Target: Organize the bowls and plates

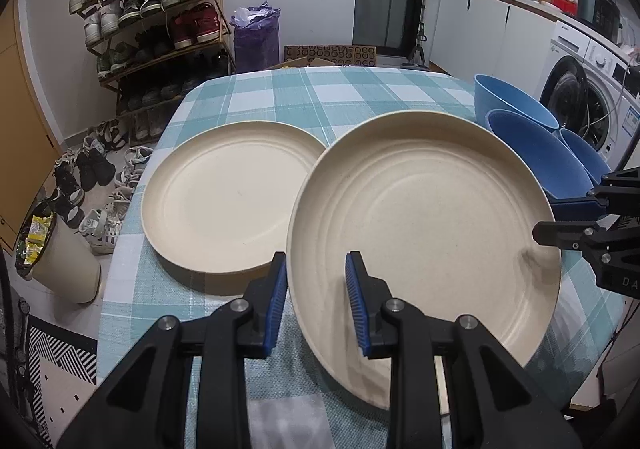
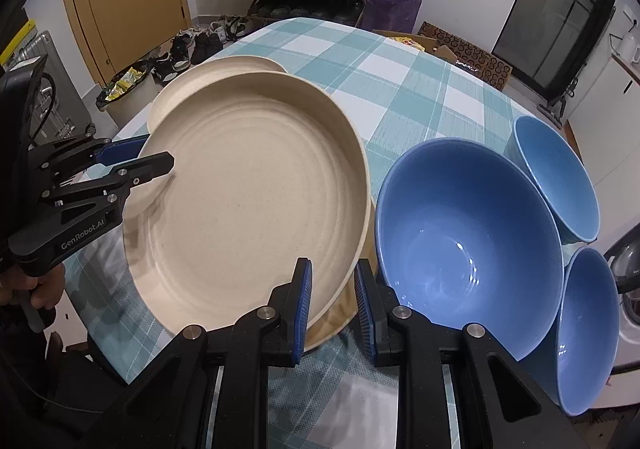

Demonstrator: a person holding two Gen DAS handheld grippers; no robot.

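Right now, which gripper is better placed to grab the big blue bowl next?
Right, probably. The right gripper sits beside the big blue bowl, though it must first release the cream plate. The left gripper grips the plate's far edge.

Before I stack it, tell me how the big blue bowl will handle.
The big blue bowl looks rigid and glossy, so probably slippery at the rim. Its deep, wide shape on a narrow base may tip if pushed high. It seems to touch two smaller bowls, which might shift.
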